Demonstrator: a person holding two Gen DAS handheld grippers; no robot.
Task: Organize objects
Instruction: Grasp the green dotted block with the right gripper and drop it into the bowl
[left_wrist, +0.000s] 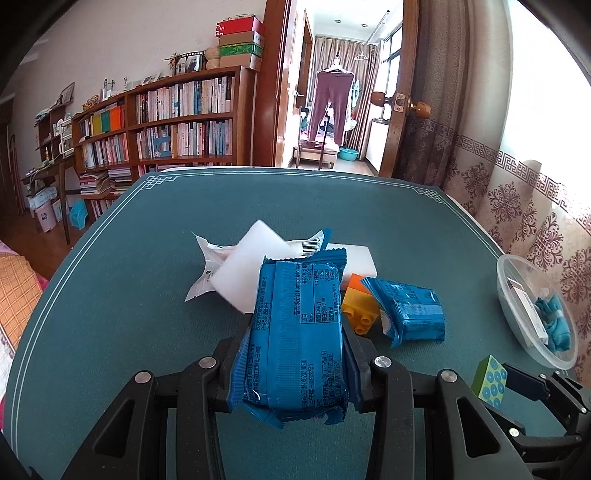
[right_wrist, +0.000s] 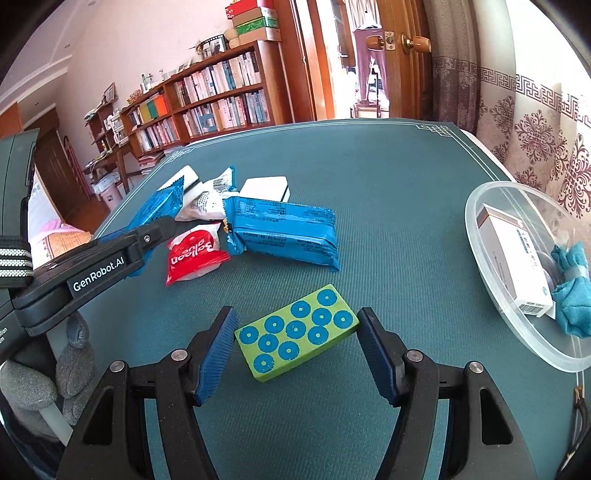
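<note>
I see the green table mat (right_wrist: 369, 177) under everything. At about 3 o'clock in the right wrist view stands the clear plastic bowl (right_wrist: 491, 325); inside it lie a white box (right_wrist: 517, 258) and a teal cloth (right_wrist: 572, 288).

My left gripper (left_wrist: 295, 354) is closed on a blue snack packet (left_wrist: 295, 332), which is pressed between both jaws and lifted off the mat. In the right wrist view the same gripper (right_wrist: 162, 225) comes in from 9 o'clock.

A second blue packet (right_wrist: 284, 232) lies on the mat near 12 o'clock of my right gripper (right_wrist: 297, 332). Beside it, toward 10 o'clock, are a red pouch (right_wrist: 194, 254), a white wrapper (right_wrist: 210, 199) and a white block (right_wrist: 264, 186).

My right gripper is wide open and holds nothing. The green tile with blue circles (right_wrist: 295, 332) lies flat between its two jaws. The right jaw seems just to touch the tile's end; I cannot tell this surely.

An orange and yellow toy brick (left_wrist: 356, 304) shows only in the left wrist view, at 1 o'clock of the held packet.
</note>
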